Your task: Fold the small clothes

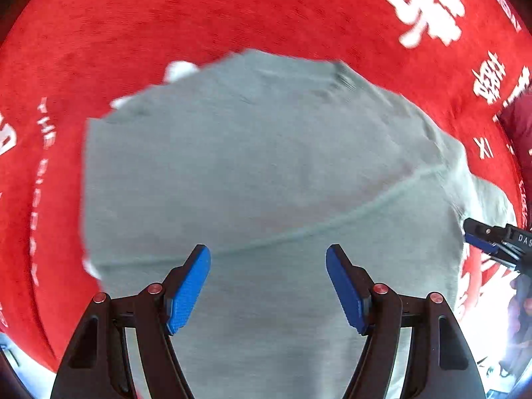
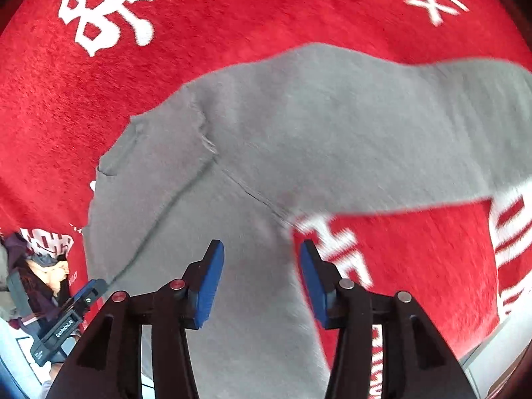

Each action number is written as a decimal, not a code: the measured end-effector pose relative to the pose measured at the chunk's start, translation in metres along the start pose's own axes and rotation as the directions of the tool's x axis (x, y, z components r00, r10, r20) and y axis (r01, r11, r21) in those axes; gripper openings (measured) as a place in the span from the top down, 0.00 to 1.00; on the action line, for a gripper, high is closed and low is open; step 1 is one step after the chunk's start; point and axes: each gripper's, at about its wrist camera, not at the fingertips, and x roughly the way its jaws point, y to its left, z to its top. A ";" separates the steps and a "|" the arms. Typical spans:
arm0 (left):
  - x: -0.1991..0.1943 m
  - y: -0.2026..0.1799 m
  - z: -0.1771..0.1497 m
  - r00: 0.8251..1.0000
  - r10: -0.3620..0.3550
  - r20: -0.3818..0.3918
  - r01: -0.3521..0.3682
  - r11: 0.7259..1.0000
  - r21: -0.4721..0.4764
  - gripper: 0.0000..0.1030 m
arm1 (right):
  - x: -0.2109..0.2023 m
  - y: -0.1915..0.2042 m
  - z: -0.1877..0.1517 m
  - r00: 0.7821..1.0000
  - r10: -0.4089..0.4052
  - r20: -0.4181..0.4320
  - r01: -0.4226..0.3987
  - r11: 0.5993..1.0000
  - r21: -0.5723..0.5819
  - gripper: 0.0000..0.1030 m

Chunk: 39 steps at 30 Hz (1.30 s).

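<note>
Your grey top (image 1: 266, 173) lies spread on the red cloth (image 1: 232, 10) with white lettering, and both of your grippers hang above it. Your left gripper (image 1: 268, 286) has its blue-padded fingers (image 1: 188, 292) spread wide with nothing between them; only the grey fabric shows below, crossed by a curved seam. At the right edge of that view your right gripper (image 1: 492, 237) sits by the garment's side. From the right wrist view, your right gripper (image 2: 262, 279) is also parted, a little less wide, and holds nothing; its fingers (image 2: 207, 282) straddle the spot where the body meets a sleeve that stretches away to the right across the red cloth (image 2: 232, 10). Your left gripper (image 2: 84, 294) shows low at the left, near the top's (image 2: 332, 126) edge. Both views are blurred, so finer detail is unclear.
</note>
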 end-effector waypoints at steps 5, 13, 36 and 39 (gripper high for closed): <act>0.016 -0.058 -0.009 0.999 -0.028 -0.041 0.030 0.999 0.041 0.29 | -0.011 -0.048 -0.013 0.998 0.052 0.017 -0.054 0.993 0.101 0.50; 0.025 -0.125 -0.014 0.998 -0.024 -0.050 0.028 0.997 0.076 0.29 | -0.039 -0.117 -0.011 0.994 0.046 0.097 -0.065 0.977 0.201 0.50; 0.053 -0.214 0.010 1.000 0.001 0.009 -0.002 0.991 0.135 0.29 | -0.055 -0.239 0.032 0.876 0.266 0.403 -0.438 0.789 0.431 0.50; 0.054 -0.220 0.018 0.999 0.007 0.035 -0.012 0.991 0.134 0.29 | -0.059 -0.244 0.042 0.861 0.281 0.424 -0.466 0.770 0.437 0.50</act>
